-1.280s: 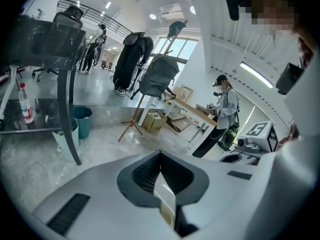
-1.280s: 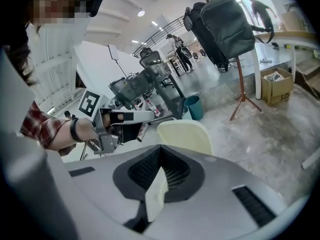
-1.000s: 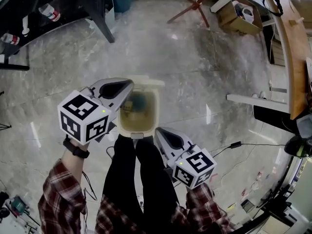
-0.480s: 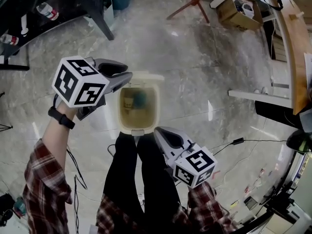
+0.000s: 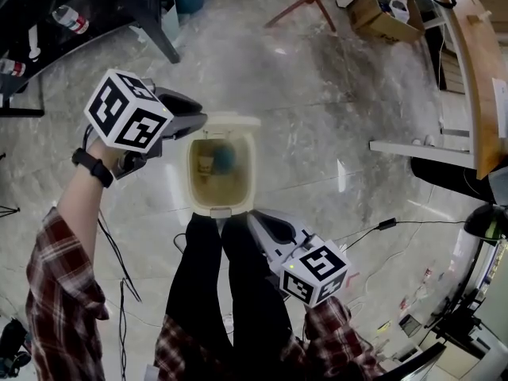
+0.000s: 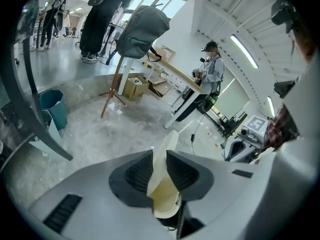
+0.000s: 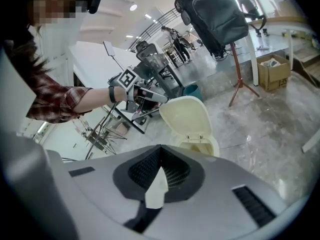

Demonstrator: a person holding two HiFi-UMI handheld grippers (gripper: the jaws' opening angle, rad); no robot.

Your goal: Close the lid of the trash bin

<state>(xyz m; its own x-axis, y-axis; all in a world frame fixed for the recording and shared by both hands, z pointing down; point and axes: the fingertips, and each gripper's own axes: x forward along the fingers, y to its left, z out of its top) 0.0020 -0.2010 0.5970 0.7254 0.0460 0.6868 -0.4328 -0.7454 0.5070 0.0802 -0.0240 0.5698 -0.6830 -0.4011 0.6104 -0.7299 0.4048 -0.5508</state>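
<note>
A cream trash bin stands open on the marble floor just ahead of my feet, with blue and yellow rubbish inside. Its lid stands upright at the far edge. The left gripper is at the lid's left edge. In the left gripper view the jaws close on the thin lid, seen edge-on. The right gripper hovers by the bin's near right corner, shut and empty. The right gripper view shows the raised lid, the bin and the left gripper at the lid's edge.
My legs in black trousers stand right behind the bin. Cables trail on the floor at the right. A white beam, a cardboard box and a wooden stand lie beyond. A person stands far back.
The left gripper has swung from above the bin's left side out to the far left, up to the lid's edge. The right gripper has hardly moved.
</note>
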